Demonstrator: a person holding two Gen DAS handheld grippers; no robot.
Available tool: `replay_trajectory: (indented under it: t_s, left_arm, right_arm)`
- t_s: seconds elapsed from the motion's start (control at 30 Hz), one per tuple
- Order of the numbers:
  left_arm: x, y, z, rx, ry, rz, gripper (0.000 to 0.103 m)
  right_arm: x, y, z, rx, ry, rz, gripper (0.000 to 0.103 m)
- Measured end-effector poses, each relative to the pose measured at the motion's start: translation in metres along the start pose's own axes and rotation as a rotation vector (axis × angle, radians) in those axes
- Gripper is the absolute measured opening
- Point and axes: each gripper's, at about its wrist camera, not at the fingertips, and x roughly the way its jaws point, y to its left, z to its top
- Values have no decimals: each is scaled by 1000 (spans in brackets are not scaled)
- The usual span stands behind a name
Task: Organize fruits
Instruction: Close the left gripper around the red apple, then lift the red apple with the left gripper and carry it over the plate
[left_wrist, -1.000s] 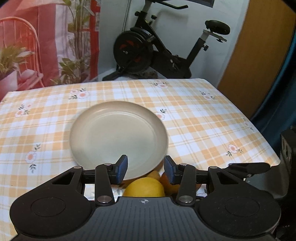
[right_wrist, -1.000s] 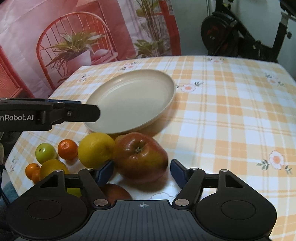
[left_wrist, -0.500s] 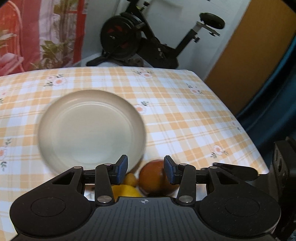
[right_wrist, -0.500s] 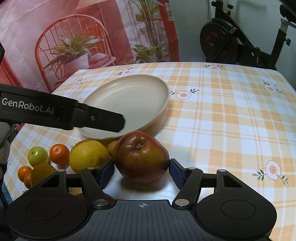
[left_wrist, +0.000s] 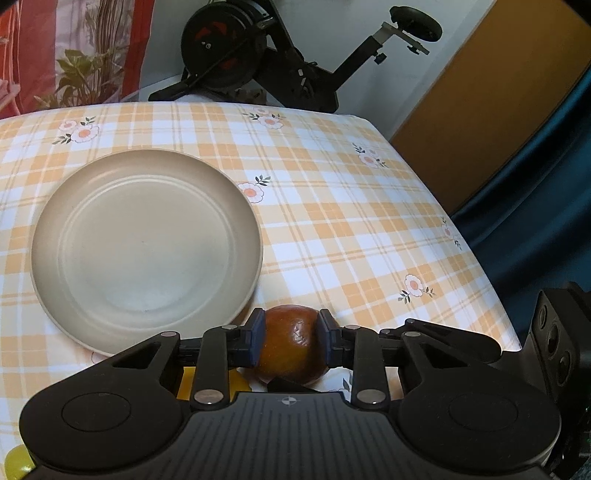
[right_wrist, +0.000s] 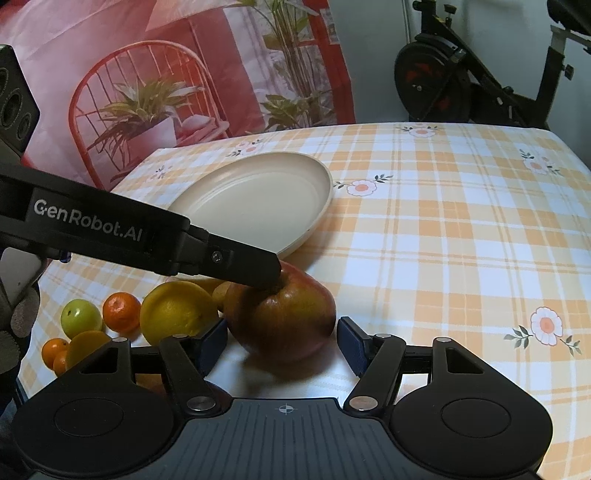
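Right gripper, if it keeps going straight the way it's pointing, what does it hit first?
Probably the apple, which sits between the right gripper's open pads, already pinched by the left gripper. The plate lies beyond.

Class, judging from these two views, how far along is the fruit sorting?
Done: nothing; the plate is bare. In hand: the left claw is shut on the apple, while the right claw straddles it, open. Left: lemon, green fruit and tangerine lie on the cloth.

Bare tablecloth (right_wrist: 443, 240) open to the right, empty plate (left_wrist: 147, 243) ahead, fruit cluster (right_wrist: 122, 317) crowding the left edge
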Motion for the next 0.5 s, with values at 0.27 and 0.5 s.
replay_trajectory:
  t_s: [0.27,0.5]
  left_arm:
    - [3,3,0,-2,13,-5,39]
    - [5,6,-1,-7,19,-14,40]
  right_arm:
    - [4,-4,-2,28,3,19,62]
    - [5,-3,-3,43,0,28,61]
